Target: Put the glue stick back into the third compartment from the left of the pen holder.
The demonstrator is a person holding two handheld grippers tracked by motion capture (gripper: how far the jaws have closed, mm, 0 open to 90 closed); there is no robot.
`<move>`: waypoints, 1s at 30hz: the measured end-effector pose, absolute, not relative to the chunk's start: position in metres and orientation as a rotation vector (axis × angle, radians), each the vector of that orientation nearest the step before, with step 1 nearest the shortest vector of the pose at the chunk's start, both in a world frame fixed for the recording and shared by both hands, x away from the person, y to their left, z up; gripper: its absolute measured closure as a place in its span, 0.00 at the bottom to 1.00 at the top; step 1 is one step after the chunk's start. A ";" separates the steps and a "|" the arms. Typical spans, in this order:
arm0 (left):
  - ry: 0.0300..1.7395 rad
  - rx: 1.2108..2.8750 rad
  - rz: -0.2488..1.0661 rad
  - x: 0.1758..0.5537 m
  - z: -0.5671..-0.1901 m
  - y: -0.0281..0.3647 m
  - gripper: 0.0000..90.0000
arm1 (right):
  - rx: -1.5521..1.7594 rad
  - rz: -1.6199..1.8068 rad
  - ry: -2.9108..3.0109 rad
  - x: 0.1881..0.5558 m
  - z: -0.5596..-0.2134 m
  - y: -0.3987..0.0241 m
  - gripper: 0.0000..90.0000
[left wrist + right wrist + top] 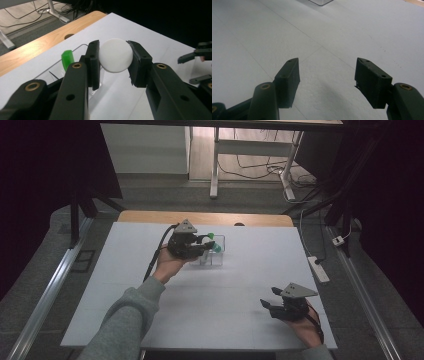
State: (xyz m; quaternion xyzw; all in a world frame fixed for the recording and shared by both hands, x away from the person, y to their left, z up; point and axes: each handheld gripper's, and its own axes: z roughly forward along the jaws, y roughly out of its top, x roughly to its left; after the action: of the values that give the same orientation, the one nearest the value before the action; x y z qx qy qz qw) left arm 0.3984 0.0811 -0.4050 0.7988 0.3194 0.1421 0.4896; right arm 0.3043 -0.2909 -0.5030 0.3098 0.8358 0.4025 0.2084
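In the left gripper view a white round disc [115,55] sits clamped between the two black pads of my left gripper [115,62], which is shut on it. Just beyond the jaws stands a clear plastic box [75,62] with a green piece [67,59] inside. From above, the left gripper [202,245] hovers at the near left side of the clear box [218,251], where something green [214,241] shows. My right gripper [268,298] rests low near the table's front right, open, with bare white surface between its jaws [327,75].
The white board [210,285] covers a wooden table [150,216] whose edge shows at the back. Dark curtains flank both sides. Beyond the table stand desk legs and cables on the floor; a power strip [318,268] lies to the right.
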 end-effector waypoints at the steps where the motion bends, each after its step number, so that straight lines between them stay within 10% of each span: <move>1: 0.780 1.944 0.348 0.401 -0.404 0.080 0.72 | 0.864 1.120 2.327 0.304 -0.503 -0.291 0.40; 30: 0.849 2.008 0.403 0.434 -0.413 0.062 0.70 | 0.869 1.095 2.349 0.305 -0.507 -0.290 0.40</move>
State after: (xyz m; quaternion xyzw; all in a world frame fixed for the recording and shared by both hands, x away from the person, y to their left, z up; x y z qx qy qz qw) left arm 0.4342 0.0623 -0.4132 0.8107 0.3428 0.1627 0.4459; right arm 0.3054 -0.2901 -0.5067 0.3115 0.8415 0.3922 0.2025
